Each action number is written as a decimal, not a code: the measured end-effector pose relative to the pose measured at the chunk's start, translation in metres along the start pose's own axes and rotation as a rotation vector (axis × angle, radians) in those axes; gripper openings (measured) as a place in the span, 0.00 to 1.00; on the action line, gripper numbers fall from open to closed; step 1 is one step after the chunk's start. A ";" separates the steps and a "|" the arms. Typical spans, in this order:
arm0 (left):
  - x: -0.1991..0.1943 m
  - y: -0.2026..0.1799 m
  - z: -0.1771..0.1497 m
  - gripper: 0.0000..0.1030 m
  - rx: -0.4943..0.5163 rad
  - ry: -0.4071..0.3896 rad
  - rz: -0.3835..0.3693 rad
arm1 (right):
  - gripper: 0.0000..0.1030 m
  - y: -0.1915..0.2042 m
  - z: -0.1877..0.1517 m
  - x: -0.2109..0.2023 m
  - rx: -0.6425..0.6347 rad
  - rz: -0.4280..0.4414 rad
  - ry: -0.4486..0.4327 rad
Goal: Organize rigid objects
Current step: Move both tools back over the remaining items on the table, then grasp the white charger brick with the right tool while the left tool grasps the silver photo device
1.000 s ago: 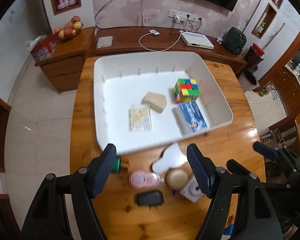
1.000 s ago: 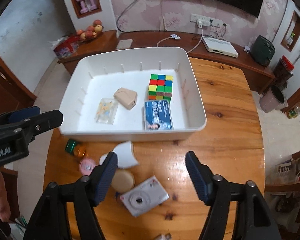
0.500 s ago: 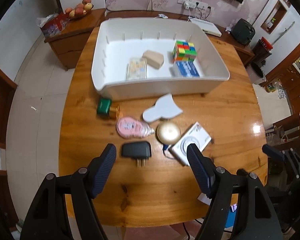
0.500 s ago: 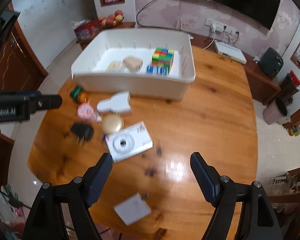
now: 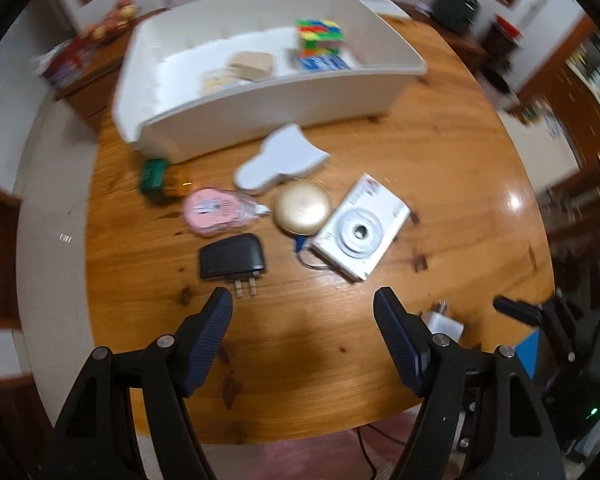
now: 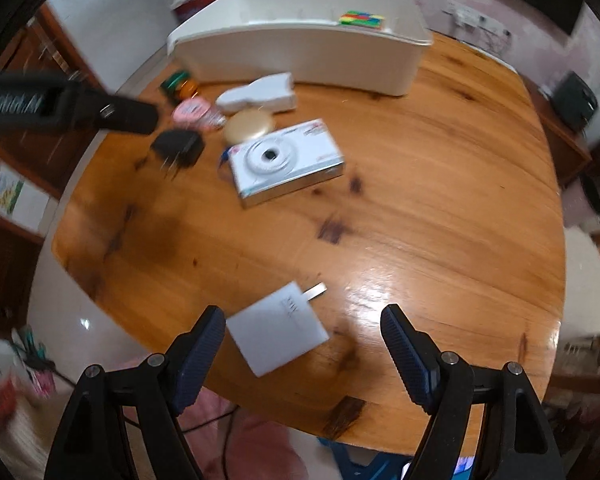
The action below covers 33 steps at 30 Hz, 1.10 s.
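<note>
White charger [image 6: 278, 328] on the near edge of the table [image 6: 440, 208], prongs pointing away, and the right gripper [image 6: 302, 346] is right over it: jaws spread wide, having just been opening, nothing pinched yet. The charger lies between the fingers, nearer the left one, clear of the pads. This reads as the reach before a pick; I'd say the next move calls for dropping straight down, centring the charger, then closing on its flat sides.

Further out sit the loose pieces still waiting: white camera [image 6: 286, 160], gold round compact [image 6: 249, 125], black plug adapter [image 6: 178, 145], pink tape dispenser [image 6: 194, 112], a white bottle-shaped piece [image 6: 260, 94] and a small green-capped item [image 6: 178, 82]. Beyond them, the white bin [image 6: 300, 56] at the far side.

The left gripper [image 5: 303, 316] is also open and empty, poised above bare wood just near of the black adapter's prongs.

Here is what the views trade. The left camera looks down into the bin and shows the colourful cube [image 5: 320, 36], a blue box [image 5: 324, 63], a tan block [image 5: 254, 65] and a clear case, blurred. The right camera sees only the bin's wall and the cube's top, but alone shows the charger whole; on the left view only a corner peeks out behind the right finger.
</note>
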<state>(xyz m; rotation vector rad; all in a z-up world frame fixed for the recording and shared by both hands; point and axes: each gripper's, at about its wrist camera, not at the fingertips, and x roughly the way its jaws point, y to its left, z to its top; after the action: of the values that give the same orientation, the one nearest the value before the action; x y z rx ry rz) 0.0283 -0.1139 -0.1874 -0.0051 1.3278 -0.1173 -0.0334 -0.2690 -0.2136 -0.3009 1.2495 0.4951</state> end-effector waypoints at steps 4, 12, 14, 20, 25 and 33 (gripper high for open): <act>0.016 -0.011 0.010 0.74 0.142 0.017 0.000 | 0.78 0.010 -0.009 0.009 -0.111 -0.018 -0.004; 0.038 -0.016 0.025 0.74 0.278 0.027 -0.083 | 0.78 0.036 -0.022 0.038 -0.325 -0.064 0.090; 0.046 -0.021 0.028 0.74 0.313 0.036 -0.091 | 0.78 0.045 -0.025 0.045 -0.387 -0.098 0.104; 0.063 -0.034 0.042 0.74 0.382 0.082 -0.143 | 0.66 0.049 -0.023 0.051 -0.406 -0.067 0.105; 0.077 -0.051 0.059 0.74 0.451 0.114 -0.121 | 0.56 0.040 -0.022 0.049 -0.327 -0.042 0.112; 0.103 -0.080 0.059 0.74 0.582 0.188 -0.060 | 0.56 0.021 -0.035 0.043 -0.162 -0.053 0.090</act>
<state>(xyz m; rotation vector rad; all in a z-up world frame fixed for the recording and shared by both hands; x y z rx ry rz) 0.1034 -0.2065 -0.2667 0.4683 1.4395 -0.5626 -0.0627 -0.2597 -0.2637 -0.4968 1.2880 0.5434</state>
